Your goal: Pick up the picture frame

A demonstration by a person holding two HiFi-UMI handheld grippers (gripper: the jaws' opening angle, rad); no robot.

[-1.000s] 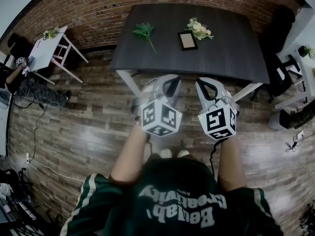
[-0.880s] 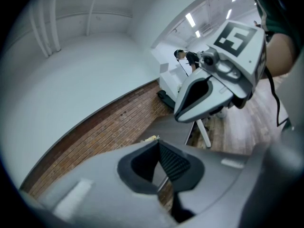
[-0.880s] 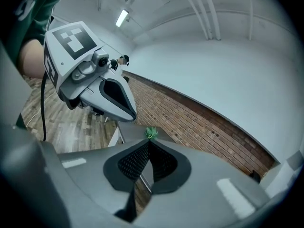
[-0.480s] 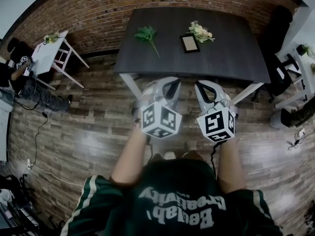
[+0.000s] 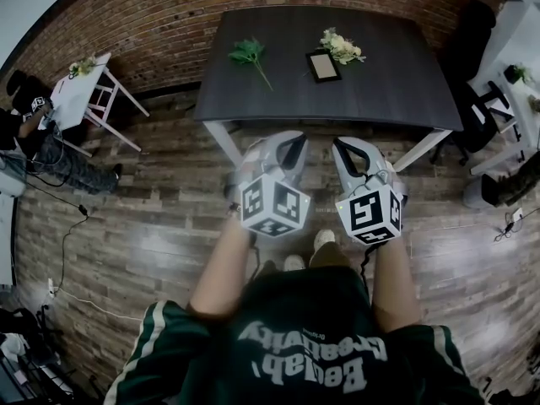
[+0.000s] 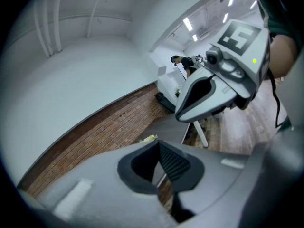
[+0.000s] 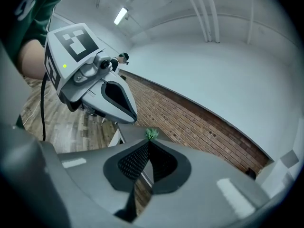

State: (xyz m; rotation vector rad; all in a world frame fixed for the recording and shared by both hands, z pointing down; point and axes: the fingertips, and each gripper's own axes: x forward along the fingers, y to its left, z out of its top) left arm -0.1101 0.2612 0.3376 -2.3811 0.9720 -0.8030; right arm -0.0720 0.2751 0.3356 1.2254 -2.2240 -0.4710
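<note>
The dark picture frame (image 5: 322, 66) lies flat on the dark table (image 5: 380, 91), toward its far side. A white flower bunch (image 5: 341, 48) lies just beyond it and a green sprig (image 5: 249, 55) to its left. My left gripper (image 5: 287, 144) and right gripper (image 5: 348, 148) are held side by side over the wooden floor, short of the table's near edge. Both are shut with nothing in them. In the left gripper view the closed jaws point at the table (image 6: 172, 126) and the flowers (image 6: 148, 138). The right gripper view shows the green sprig (image 7: 151, 134) past the closed tips.
A small white table (image 5: 84, 87) with flowers stands at the left, beside a seated person (image 5: 38, 137). Dark chairs (image 5: 485, 121) and a white desk stand at the right. Cables (image 5: 63, 226) run over the floor at left. A brick wall backs the table.
The person has stepped forward; a shoe now shows ahead under the grippers. Both grippers have moved slightly toward the table and stay shut.
</note>
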